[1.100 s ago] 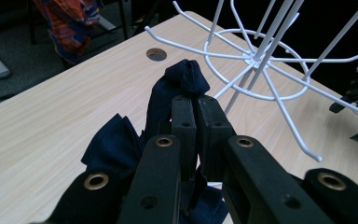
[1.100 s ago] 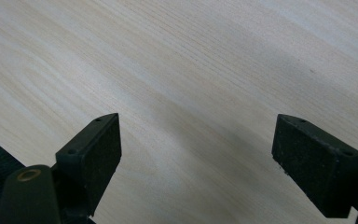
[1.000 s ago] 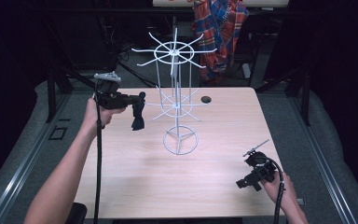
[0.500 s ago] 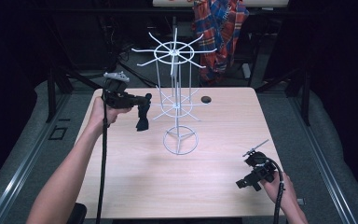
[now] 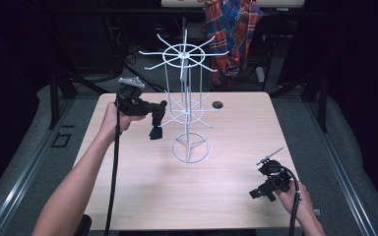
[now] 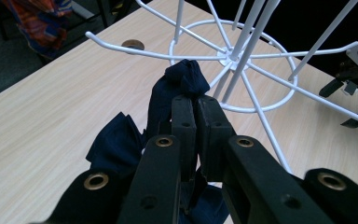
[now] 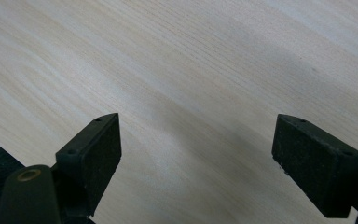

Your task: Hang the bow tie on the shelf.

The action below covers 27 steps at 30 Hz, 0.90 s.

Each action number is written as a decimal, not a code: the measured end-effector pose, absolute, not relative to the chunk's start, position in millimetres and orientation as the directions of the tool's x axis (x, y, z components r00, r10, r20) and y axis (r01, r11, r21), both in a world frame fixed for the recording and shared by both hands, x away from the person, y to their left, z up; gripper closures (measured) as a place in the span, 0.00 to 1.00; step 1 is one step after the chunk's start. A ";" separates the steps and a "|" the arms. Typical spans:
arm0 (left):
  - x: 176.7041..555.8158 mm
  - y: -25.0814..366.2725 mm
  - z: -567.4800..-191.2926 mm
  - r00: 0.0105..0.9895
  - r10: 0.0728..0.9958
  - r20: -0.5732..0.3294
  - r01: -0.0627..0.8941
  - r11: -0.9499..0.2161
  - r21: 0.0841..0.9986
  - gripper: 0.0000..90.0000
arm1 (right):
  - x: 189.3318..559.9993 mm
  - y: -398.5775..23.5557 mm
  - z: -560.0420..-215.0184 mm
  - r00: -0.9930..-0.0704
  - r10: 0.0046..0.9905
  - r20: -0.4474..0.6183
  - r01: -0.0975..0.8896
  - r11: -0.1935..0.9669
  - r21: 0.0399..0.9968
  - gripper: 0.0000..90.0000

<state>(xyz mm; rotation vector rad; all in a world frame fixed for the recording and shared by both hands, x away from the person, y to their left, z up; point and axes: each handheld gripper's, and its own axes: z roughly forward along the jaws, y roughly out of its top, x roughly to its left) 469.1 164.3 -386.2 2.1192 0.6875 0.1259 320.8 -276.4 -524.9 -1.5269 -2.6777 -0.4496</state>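
Broadly, the work area is a pale wooden counter [image 5: 142,191] carrying a white wire rack [image 5: 189,110] near its middle, with a small dark disc [image 5: 218,104] lying beyond it toward the far edge.

The rack is the largest item. It has a ring base, a slim central post and two tiers of thin arms that radiate outward and end in small upturned hooks. Judged from its build, it is light and springy and could tip or rotate if an arm is pushed sideways; loads should be lowered onto an arm, not dragged across it.

The cloth [image 6: 177,86] is dark navy, soft and limp. It hangs in the air at the left side of the rack, just beside a lower-tier arm and clear of the counter. It appears light and non-fragile, with enough friction that slipping is unlikely, but it will sag and swing freely. The best hold is near its upper edge, leaving a fold or loop above the pads to drape over a hook.

The left gripper [image 6: 196,112] is clamped tight on the cloth, with a bunch of fabric standing above the pads and the rest hanging below.

The right gripper [image 7: 196,154] rests low over the near right corner of the counter, jaws spread wide with nothing between them, well apart from the rack.
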 end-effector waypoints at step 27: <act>458.8 155.7 -398.5 0.839 0.524 -0.149 0.426 -0.460 0.779 0.96 | 322.0 -277.0 -525.2 -0.530 0.832 0.164 0.842 0.492 0.221 0.17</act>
